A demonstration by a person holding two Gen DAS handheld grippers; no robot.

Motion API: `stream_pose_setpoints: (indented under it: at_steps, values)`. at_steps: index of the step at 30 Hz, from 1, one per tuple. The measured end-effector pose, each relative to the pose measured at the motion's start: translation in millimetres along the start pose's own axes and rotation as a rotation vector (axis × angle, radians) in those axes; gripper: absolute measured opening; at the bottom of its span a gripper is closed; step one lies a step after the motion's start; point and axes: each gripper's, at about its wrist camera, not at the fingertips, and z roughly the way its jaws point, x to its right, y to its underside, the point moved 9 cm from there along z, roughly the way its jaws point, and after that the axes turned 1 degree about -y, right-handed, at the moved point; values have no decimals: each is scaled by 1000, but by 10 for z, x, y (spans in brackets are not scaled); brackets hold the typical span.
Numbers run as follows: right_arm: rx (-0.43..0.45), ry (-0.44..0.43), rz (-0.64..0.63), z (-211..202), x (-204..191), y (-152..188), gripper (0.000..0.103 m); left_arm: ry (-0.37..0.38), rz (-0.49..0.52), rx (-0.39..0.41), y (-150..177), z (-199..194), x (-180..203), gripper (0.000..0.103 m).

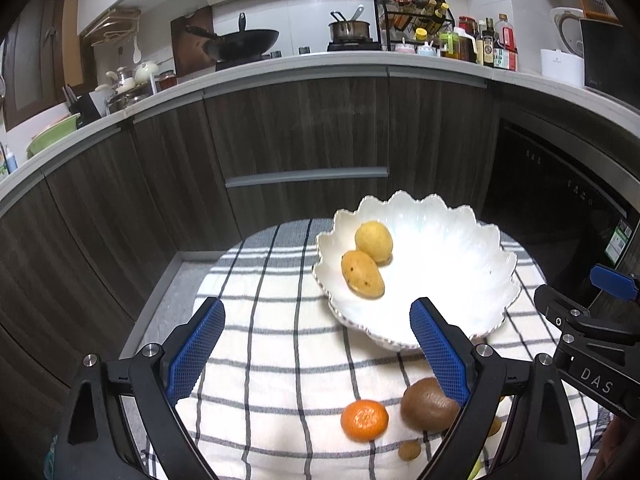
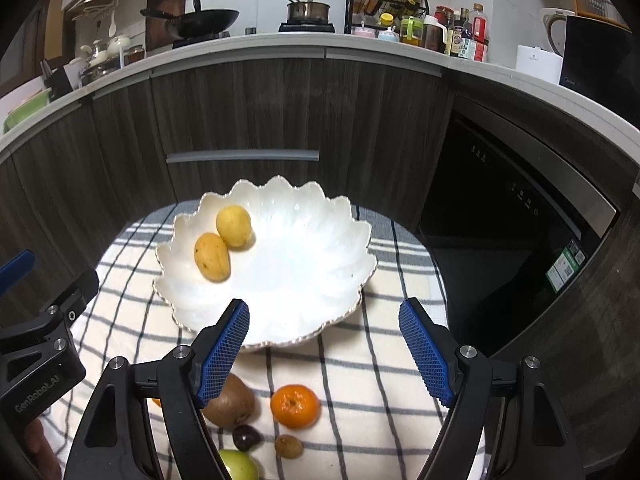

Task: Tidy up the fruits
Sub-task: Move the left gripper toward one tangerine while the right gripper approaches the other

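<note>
Ahead of left gripper [image 1: 316,354]: white scalloped bowl [image 1: 472,280] on striped cloth [image 1: 272,360], up and to right of the spread jaws. Inside bowl, at its left part, 2 yellow fruits touching: rounder lemon [image 1: 374,241] behind, speckled mango [image 1: 362,273] in front. Jaws wide apart, blue pads [image 1: 196,352] bare, holding nothing, touching nothing visible. Below right pad, brown kiwi [image 1: 428,404] partly covered by that finger; whether touched, cannot tell. Just left of kiwi, a mandarin [image 1: 364,420], lying between the fingers, apart from both. Lower still, a small brown fruit [image 1: 409,450] near the bottom edge. Off to the right, part of right gripper seen from the side.

Ahead of right gripper [image 2: 324,346]: same bowl [image 2: 320,240] straight in front, beyond the fingertips, with lemon [image 2: 234,226] and mango [image 2: 212,257] toward its left. Jaws likewise spread wide, empty, blue pads [image 2: 426,350] clear of any fruit. Between the fingers, near the bottom: mandarin [image 2: 295,406] on cloth [image 2: 380,380]. Under left finger: kiwi [image 2: 234,404], partly hidden. Below those, a dark small fruit [image 2: 246,438], small brown fruit [image 2: 289,446], and a green fruit [image 2: 240,465] at the frame edge. Beyond the table: dark wooden cabinets [image 2: 260,108] below a counter.
</note>
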Motion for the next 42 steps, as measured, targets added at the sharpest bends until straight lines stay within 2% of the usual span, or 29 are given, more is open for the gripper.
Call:
stream_pose_setpoints:
  at_steps: [10, 25, 33, 42]
  values:
    - [-75, 20, -15, 226, -19, 386, 78, -8, 27, -65, 399, 204, 48, 94]
    - [-167, 4, -31, 487, -58, 817, 78, -3, 66, -163, 855, 472, 129, 94]
    - [-204, -14, -28, 611, -72, 965, 78, 32, 57, -231, 1082, 620, 196, 90]
    - [-242, -41, -35, 749, -128, 1080, 78, 52, 64, -269, 1217, 751, 257, 89]
